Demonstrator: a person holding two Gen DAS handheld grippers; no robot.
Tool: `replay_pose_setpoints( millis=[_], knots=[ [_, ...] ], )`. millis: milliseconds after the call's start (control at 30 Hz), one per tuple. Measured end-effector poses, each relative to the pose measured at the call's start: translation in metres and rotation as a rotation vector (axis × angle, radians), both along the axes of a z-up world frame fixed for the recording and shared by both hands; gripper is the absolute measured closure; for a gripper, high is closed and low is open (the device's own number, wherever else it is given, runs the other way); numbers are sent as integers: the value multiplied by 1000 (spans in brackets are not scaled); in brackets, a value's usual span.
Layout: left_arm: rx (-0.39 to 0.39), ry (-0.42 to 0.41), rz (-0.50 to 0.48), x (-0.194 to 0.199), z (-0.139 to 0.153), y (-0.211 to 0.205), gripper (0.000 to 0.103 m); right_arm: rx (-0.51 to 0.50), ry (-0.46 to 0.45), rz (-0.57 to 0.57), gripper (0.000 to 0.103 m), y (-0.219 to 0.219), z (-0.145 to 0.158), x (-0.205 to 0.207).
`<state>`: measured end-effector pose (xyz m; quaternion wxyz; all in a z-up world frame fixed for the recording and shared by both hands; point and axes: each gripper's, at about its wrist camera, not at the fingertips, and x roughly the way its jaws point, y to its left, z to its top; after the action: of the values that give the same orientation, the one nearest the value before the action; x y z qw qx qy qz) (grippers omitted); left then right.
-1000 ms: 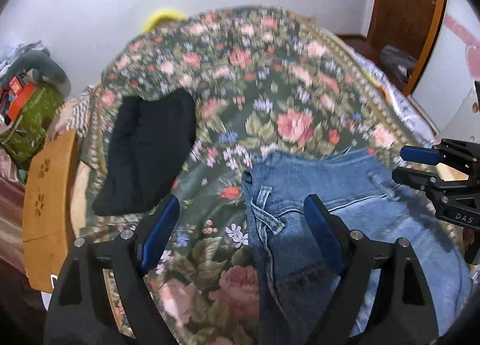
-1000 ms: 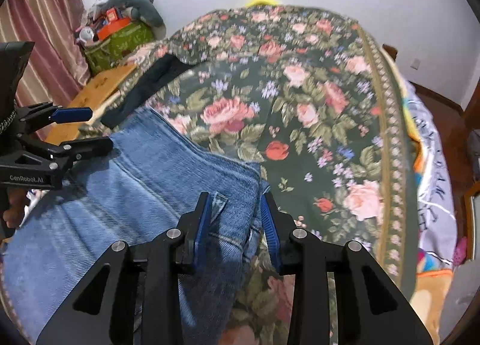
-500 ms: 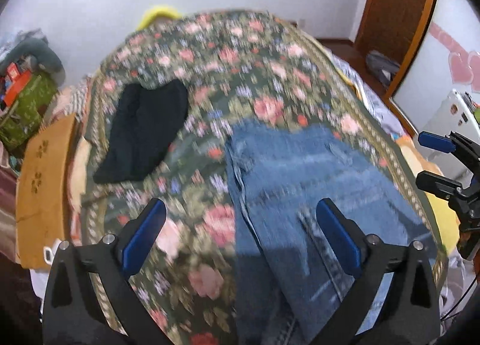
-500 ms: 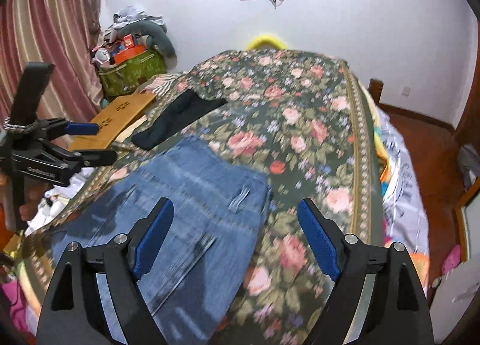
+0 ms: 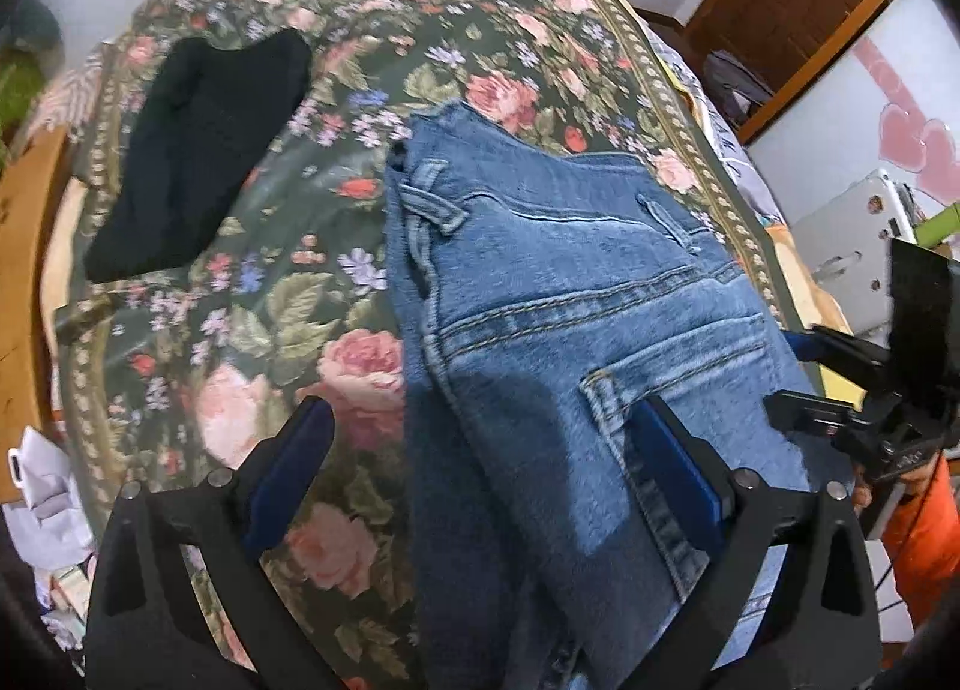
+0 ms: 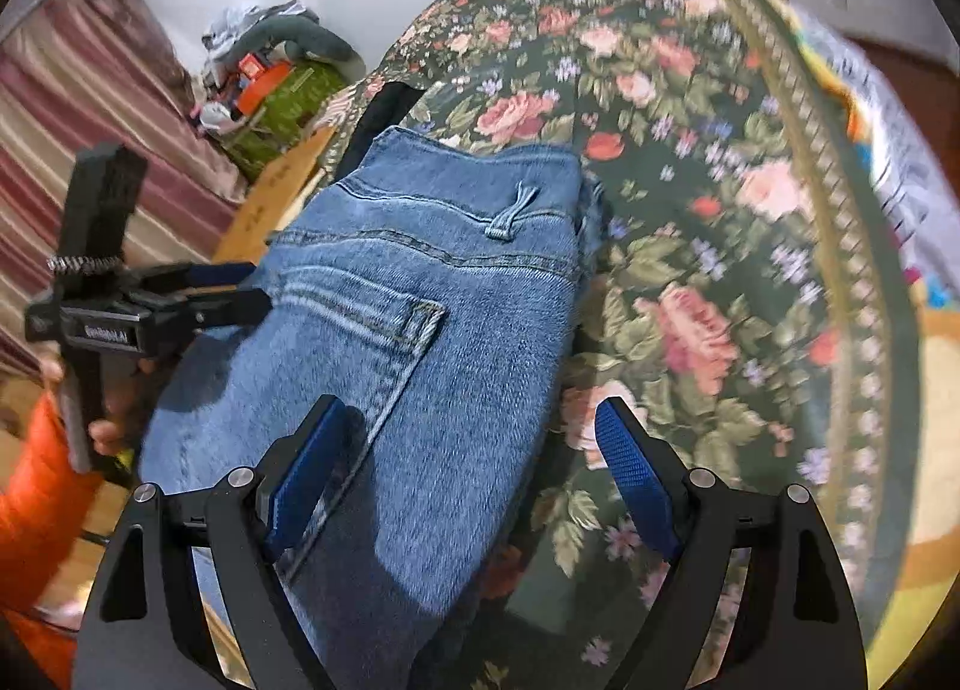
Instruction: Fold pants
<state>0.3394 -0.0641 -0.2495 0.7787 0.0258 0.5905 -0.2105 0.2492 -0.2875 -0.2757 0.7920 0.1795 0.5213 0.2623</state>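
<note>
Blue denim pants (image 5: pixel 576 330), folded lengthwise with the back pocket uppermost, lie on the floral green bedspread (image 5: pixel 288 294), waistband toward the bed's far end. A black folded garment (image 5: pixel 192 150) lies near the bed's left edge. Left gripper (image 5: pixel 480 486) and right gripper (image 6: pixel 474 474) hover above the pants, jaws spread wide, holding nothing.

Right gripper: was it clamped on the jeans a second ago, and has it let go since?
Yes. The right gripper now hovers open above the jeans on the floral bedspread, jaws wide apart.

Even indoor light, soft shadows on the jeans (image 5: pixel 570 294), motion blur, fisheye-bent edges, dark corner vignetting
</note>
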Motion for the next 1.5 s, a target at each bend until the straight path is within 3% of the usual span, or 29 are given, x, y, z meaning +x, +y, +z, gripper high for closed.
replay_pose_setpoints(
  millis=[167,233,367,433,500,633,767,900,1233,1500],
  knots=[
    [-47,90,-41,12,-15,-11,2,40,26,28,22,7,-10,14],
    [-58,103,-46,15,-18,-13,4,60,40,35,29,9,-12,20],
    [-74,112,-72,17,-16,-19,18,73,50,43,39,12,-13,24],
    [-92,103,-74,16,-14,-19,25,84,50,42,52,9,-13,23],
    [-103,85,-65,14,-11,-18,31,87,57,41,56,8,-12,25],
    [-115,15,-45,9,4,-12,55,45,23,49,70,11,-1,24],
    [-115,-44,-57,1,18,-8,62,-18,-56,81,78,22,21,21],
    [-130,-119,-31,-7,40,7,65,-55,-137,106,79,35,45,20],
    [-144,-397,83,4,132,76,66,-59,-387,141,79,89,122,52],
    [-123,-512,175,41,162,133,68,-46,-495,158,79,142,150,94]
  ],
)
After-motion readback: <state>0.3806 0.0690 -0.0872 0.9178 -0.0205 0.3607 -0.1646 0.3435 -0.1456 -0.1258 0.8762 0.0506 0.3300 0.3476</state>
